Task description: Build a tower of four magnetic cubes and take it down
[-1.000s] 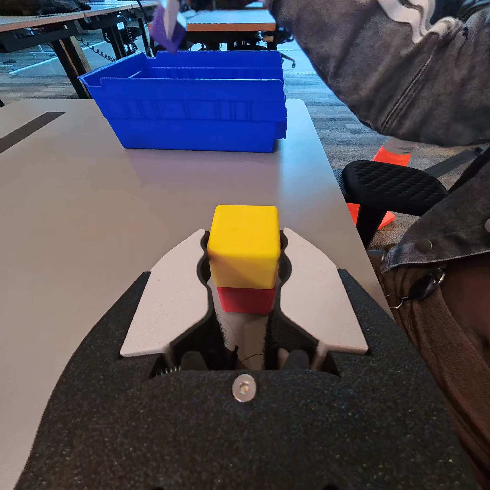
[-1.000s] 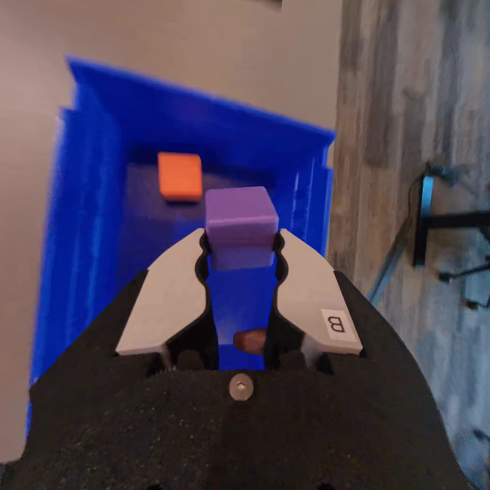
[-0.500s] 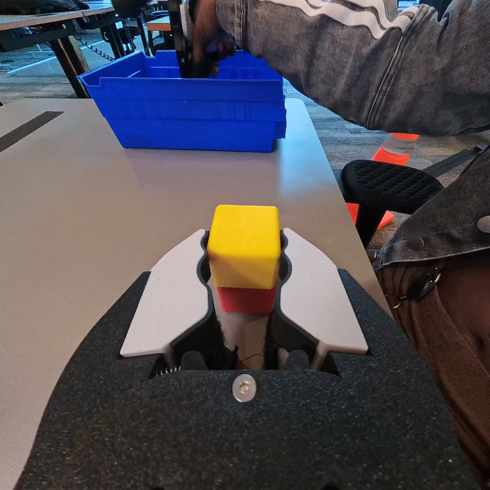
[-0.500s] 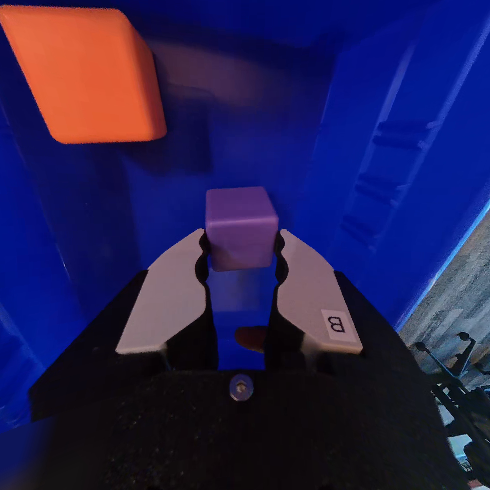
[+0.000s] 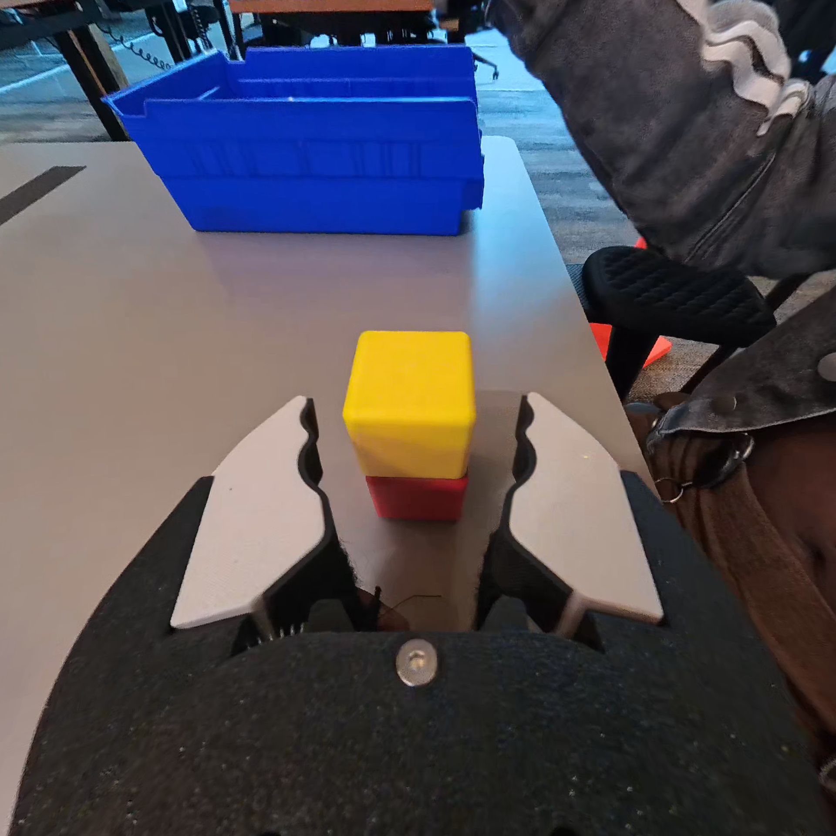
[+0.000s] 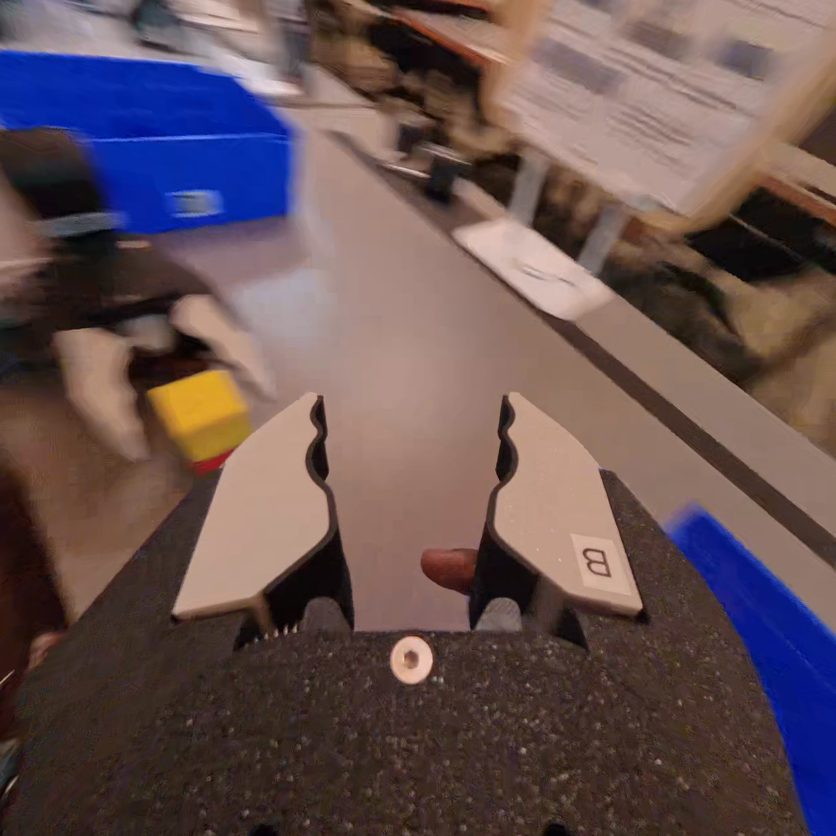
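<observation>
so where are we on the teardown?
Two cubes remain stacked: yellow cube on red cube, on the grey table. Neither is in hand: the left hand-held gripper is open around the stack, and the right hand-held gripper is open and empty. Left: move both into the blue bin.

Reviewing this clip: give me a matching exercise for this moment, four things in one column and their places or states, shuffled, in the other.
Things:
1. yellow plastic cube
2. red plastic cube
3. blue plastic bin
4. left gripper

Places or states:
A. at the far end of the grey table
B. jaws open, a gap on each side of the stack
C. directly on the table, under another cube
D. on top of the stack

Pairs: 1-D, 2-C, 3-A, 4-B
</observation>
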